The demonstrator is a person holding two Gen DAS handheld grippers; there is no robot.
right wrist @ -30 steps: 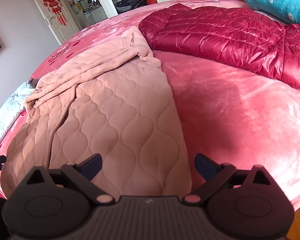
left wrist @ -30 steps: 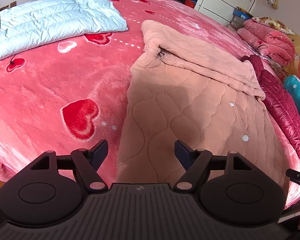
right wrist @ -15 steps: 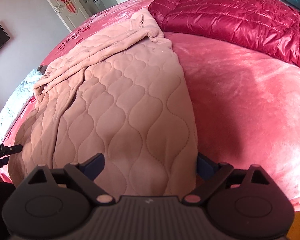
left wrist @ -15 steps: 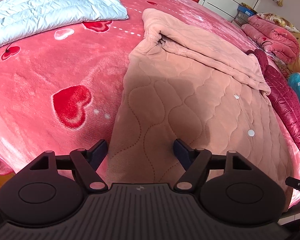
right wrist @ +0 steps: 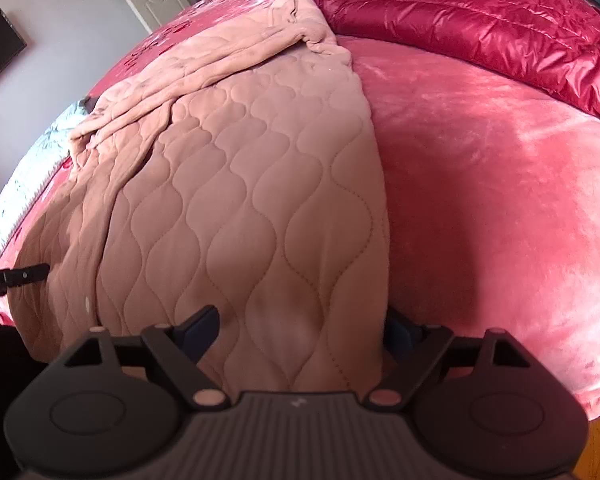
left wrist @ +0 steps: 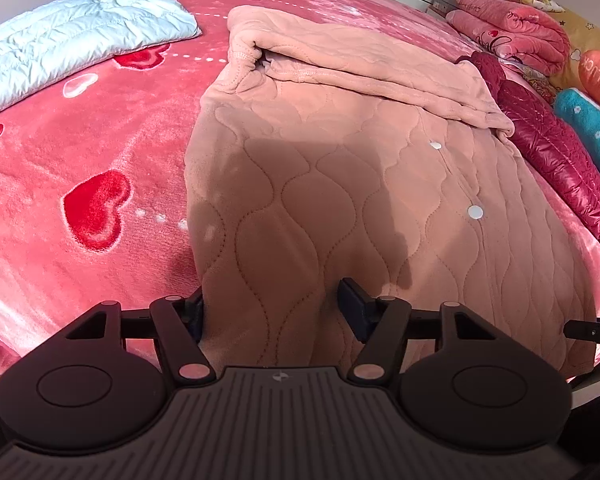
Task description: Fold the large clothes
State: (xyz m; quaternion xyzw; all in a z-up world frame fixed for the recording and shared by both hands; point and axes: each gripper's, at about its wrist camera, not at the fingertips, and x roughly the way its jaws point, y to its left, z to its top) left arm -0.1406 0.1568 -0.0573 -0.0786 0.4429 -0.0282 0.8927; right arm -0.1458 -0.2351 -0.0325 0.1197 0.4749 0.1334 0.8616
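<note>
A large pink quilted garment (left wrist: 340, 184) lies spread on the red heart-patterned bed cover (left wrist: 80, 168), its sleeves folded across the far end. In the left wrist view my left gripper (left wrist: 272, 304) straddles the near left corner of the hem. Its jaws are closing with cloth between them, and the left fingertip (left wrist: 194, 312) sits at the garment's edge. In the right wrist view the garment (right wrist: 240, 200) fills the middle. My right gripper (right wrist: 300, 330) straddles the near right hem corner, jaws closing around cloth, with the right fingertip (right wrist: 400, 334) half hidden behind the edge. Neither gripper's pads press the cloth.
A light blue down jacket (left wrist: 80, 40) lies at the far left of the bed. A dark red down jacket (right wrist: 480, 20) lies to the right of the pink garment. Folded pink blankets (left wrist: 512, 28) and a teal cushion (left wrist: 592, 132) sit beyond it. The bed edge drops off just below both grippers.
Both grippers have come down and closer to the garment's near hem. Their jaws have narrowed, and the hem corners now lie between the fingers.
</note>
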